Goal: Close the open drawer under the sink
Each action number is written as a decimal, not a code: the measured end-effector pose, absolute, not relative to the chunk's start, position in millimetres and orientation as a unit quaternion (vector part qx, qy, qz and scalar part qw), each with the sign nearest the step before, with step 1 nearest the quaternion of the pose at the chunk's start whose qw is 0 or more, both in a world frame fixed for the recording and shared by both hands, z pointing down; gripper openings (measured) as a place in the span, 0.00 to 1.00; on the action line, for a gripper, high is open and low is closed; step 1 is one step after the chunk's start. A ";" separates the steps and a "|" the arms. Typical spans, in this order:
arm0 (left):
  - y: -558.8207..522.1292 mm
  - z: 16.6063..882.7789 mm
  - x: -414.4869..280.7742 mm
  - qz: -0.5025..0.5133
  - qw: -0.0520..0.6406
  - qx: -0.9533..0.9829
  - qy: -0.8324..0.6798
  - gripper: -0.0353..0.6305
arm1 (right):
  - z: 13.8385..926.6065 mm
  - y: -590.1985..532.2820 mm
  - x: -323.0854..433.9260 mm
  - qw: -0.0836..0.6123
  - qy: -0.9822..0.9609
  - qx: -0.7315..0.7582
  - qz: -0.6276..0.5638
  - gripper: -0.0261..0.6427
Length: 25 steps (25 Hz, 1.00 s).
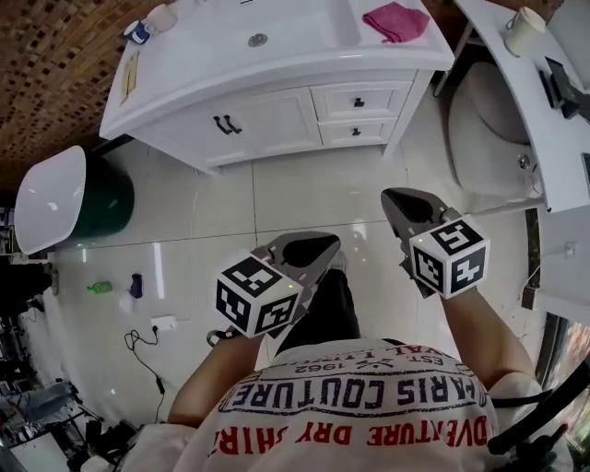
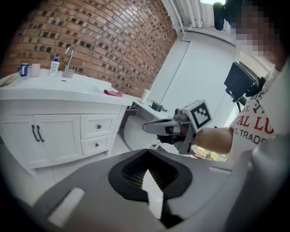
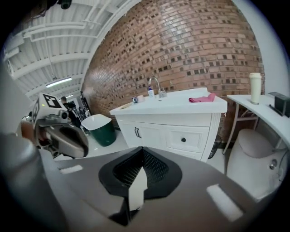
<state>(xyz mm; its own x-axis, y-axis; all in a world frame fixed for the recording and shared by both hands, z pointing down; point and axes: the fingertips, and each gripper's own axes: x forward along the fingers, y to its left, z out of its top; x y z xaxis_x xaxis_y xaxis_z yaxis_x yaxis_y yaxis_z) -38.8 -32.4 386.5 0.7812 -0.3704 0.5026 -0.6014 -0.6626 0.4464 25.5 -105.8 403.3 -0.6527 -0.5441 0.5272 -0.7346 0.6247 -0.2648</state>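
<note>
Both tools are empty and well short of the work. The left tool (image 1: 312, 249) has its jaws pressed together on nothing, and the right tool (image 1: 406, 199) is the same. Both hang over the tiled floor (image 1: 277, 194), pointing toward the white vanity (image 1: 263, 124).

The task's thing sits at the right end of the vanity's front, under the tabletop with the sink (image 1: 258, 39) and right of the double doors. There an upper drawer (image 1: 361, 100) and a lower drawer (image 1: 355, 132) are stacked, each with a small dark knob. From this far back neither front stands clearly proud of the cabinet. The gap may be slight, and I cannot tell which drawer is the open one.

As a judgement, the drawer should handle easily. It has a stiff painted front on runners, probably light, and should slide home under a steady push. No grip is called for. Joined jaws make a fair blunt pusher, set flat against the front just beside the knob and near the middle, so the box runs straight and does not rack. The glossy paint may let a tip skate, so the push should go square to the face. A pink cloth (image 1: 395, 20) on the tabletop's right corner plays no part.
</note>
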 end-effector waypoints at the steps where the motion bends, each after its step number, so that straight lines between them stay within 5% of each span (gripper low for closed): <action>1: -16.2 379.8 -32.5 0.181 0.300 0.896 -0.273 0.04 | 392.1 -80.4 30.4 0.197 -0.884 0.358 0.227 0.05; 13: 223.2 309.9 39.7 0.143 0.213 0.925 -0.280 0.04 | 301.2 218.6 80.0 0.191 -0.931 0.285 0.128 0.05; 25: 333.7 253.7 61.0 0.148 0.195 0.922 -0.300 0.04 | 236.0 328.6 106.8 0.152 -0.936 0.282 0.147 0.05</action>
<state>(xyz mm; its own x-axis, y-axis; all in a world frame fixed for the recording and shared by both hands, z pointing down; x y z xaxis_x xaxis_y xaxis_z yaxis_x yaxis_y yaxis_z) 61.0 333.7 253.7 0.7761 -0.4963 0.3890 -0.6111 -0.7440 0.2701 106.8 328.6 236.0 -0.7945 -0.4835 0.3673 -0.5730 0.7972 -0.1901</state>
